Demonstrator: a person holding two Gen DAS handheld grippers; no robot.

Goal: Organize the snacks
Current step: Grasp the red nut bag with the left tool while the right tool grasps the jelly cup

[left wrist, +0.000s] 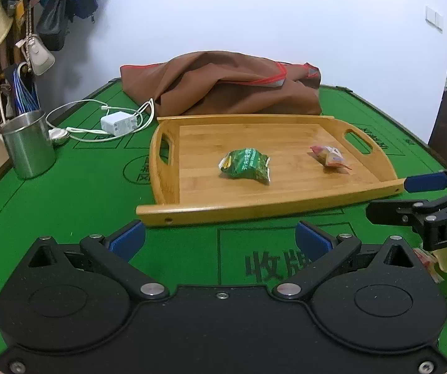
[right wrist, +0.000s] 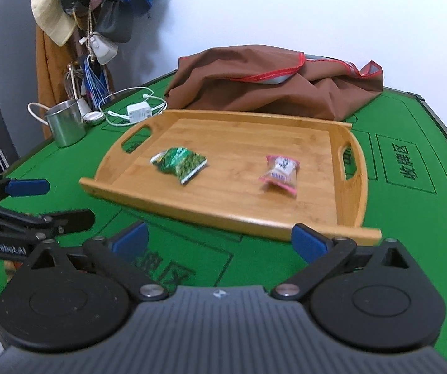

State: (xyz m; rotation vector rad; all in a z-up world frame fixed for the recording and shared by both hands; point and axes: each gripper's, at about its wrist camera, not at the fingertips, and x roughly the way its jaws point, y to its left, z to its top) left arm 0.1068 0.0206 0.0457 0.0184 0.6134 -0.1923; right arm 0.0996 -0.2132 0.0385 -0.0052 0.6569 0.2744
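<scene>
Both grippers, left [left wrist: 220, 240] and right [right wrist: 220, 240], are held wide and empty before the bamboo tray [left wrist: 223, 212].
The green snack packet [left wrist: 244, 165] and pink one [right wrist: 281, 170] lie ahead inside; the pink is nearer the right.

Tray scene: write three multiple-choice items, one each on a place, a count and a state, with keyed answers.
1. Where is the green packet?
A on the tray
B in the cup
C on the brown bag

2. How many packets lie on the tray?
A one
B two
C four

3. The left gripper is:
A shut on a packet
B shut on the cup
C open

Answers: 1 A, it lies on the wood. 2 B, green plus the pink packet. 3 C, its fingers stand apart with nothing between.
</scene>
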